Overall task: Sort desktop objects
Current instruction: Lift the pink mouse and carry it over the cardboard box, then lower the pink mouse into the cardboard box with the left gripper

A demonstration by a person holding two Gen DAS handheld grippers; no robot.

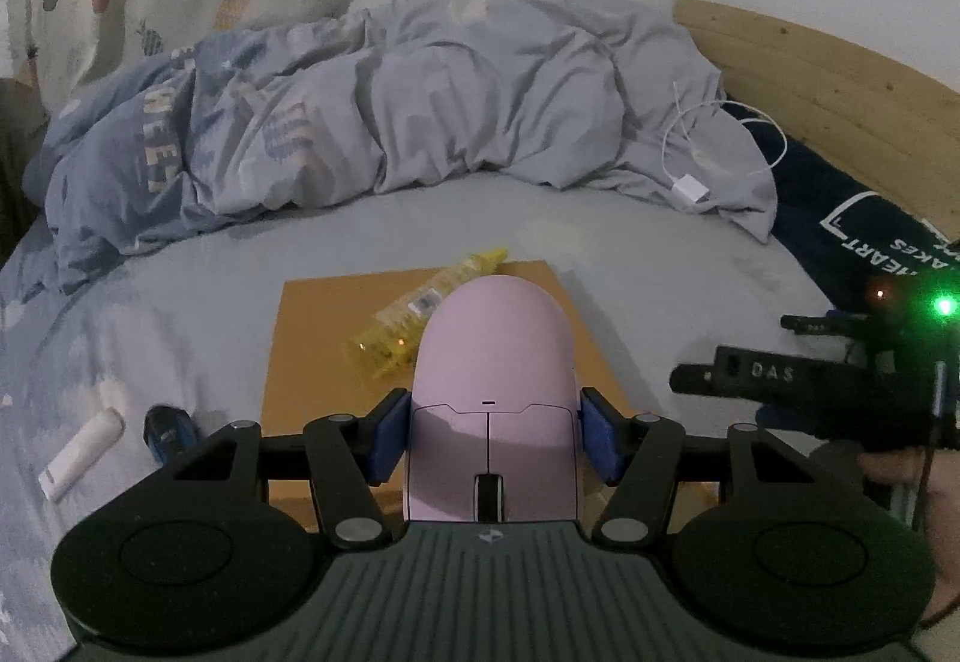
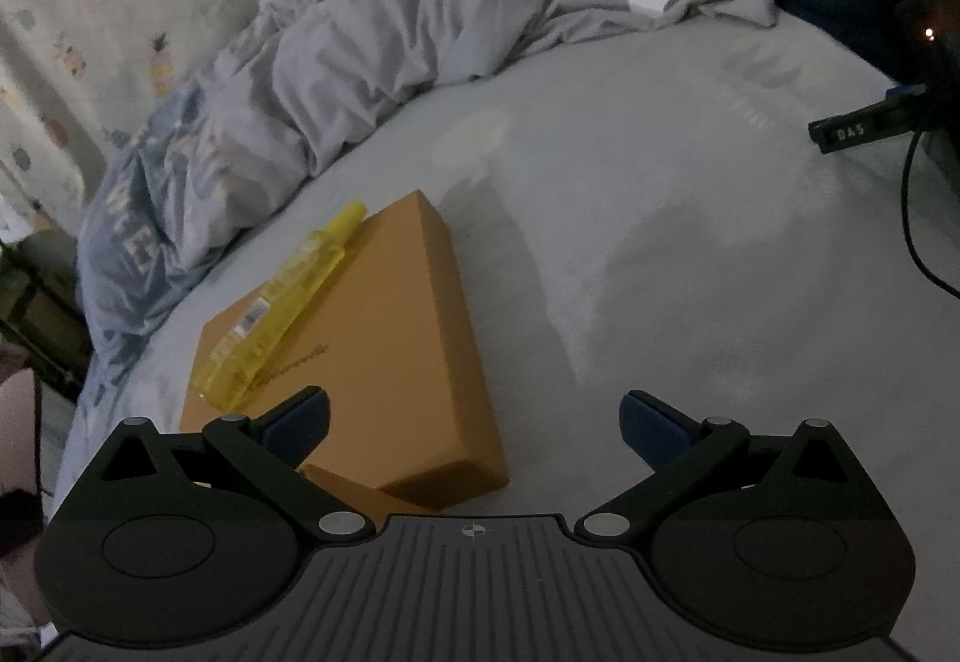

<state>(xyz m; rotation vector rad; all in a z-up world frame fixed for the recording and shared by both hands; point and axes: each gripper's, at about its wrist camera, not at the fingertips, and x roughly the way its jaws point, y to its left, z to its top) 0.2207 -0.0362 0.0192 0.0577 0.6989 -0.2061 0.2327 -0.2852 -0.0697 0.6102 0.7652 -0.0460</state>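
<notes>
My left gripper (image 1: 491, 437) is shut on a pink computer mouse (image 1: 495, 362), its blue pads pressing both sides, held above a tan cardboard box (image 1: 324, 338). A yellow transparent bottle (image 1: 420, 311) lies on the box, partly hidden behind the mouse. In the right wrist view the same box (image 2: 390, 362) lies on the bed with the yellow bottle (image 2: 288, 302) along its left edge. My right gripper (image 2: 477, 425) stands open over the box's near right corner, nothing between its fingers. The right gripper's black fingers (image 1: 744, 374) show at the right edge of the left wrist view.
A white tube (image 1: 81, 452) and a dark blue object (image 1: 168, 431) lie on the sheet left of the box. A crumpled grey duvet (image 1: 390, 122) fills the back, with a white charger and cable (image 1: 690, 188) on it. A wooden headboard (image 1: 828, 86) and dark pillow (image 1: 858, 230) are at right.
</notes>
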